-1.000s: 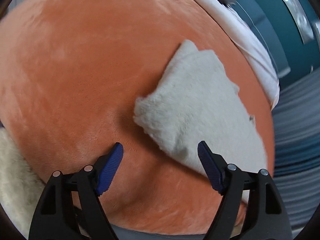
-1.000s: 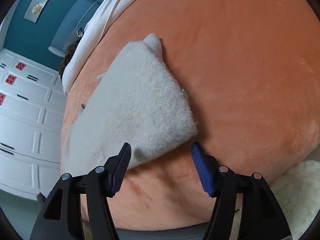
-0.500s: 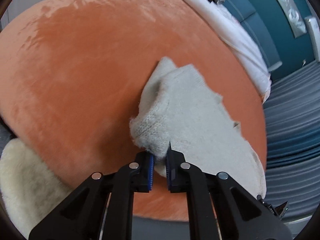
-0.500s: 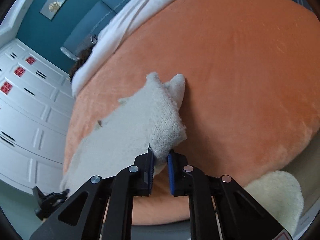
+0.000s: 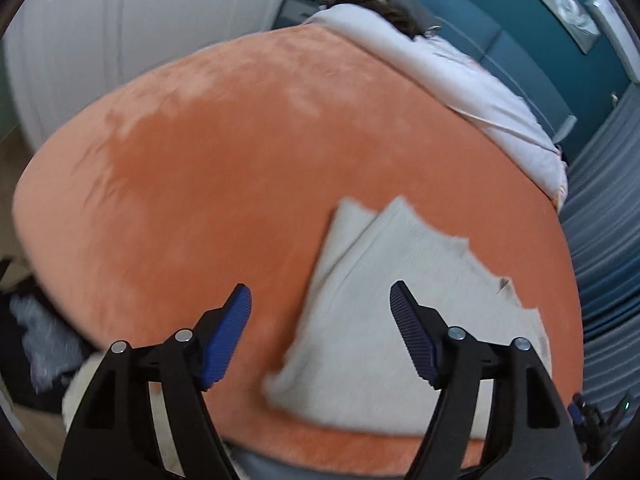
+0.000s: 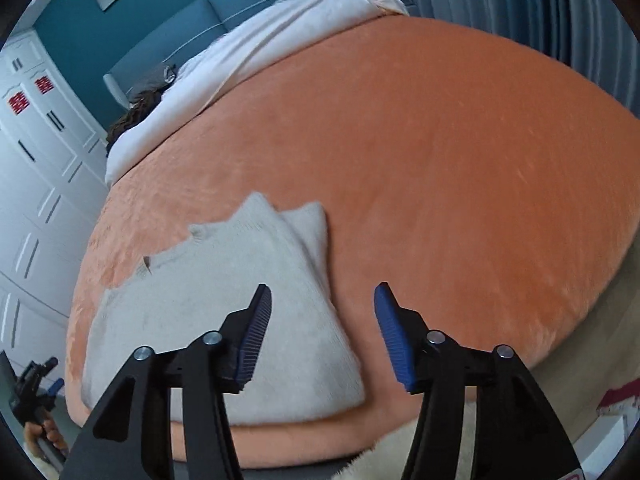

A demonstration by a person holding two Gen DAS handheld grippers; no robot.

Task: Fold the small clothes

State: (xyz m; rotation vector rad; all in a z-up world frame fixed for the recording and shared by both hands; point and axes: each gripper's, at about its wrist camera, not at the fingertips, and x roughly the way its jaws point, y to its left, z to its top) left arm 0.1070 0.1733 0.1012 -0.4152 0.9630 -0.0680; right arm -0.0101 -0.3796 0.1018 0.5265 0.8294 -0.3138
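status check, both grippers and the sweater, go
Left gripper and right gripper just opened, empty. Cream sweater folded on orange blanket. Nothing in the way.

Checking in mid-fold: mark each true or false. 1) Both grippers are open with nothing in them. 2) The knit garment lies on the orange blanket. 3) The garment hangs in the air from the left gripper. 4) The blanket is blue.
1) True: the left gripper and the right gripper both stand open, having just opened, with nothing between the pads.
2) True: the cream garment lies folded on the orange blanket.
3) False: it rests on the blanket, released.
4) False: the blanket is orange.
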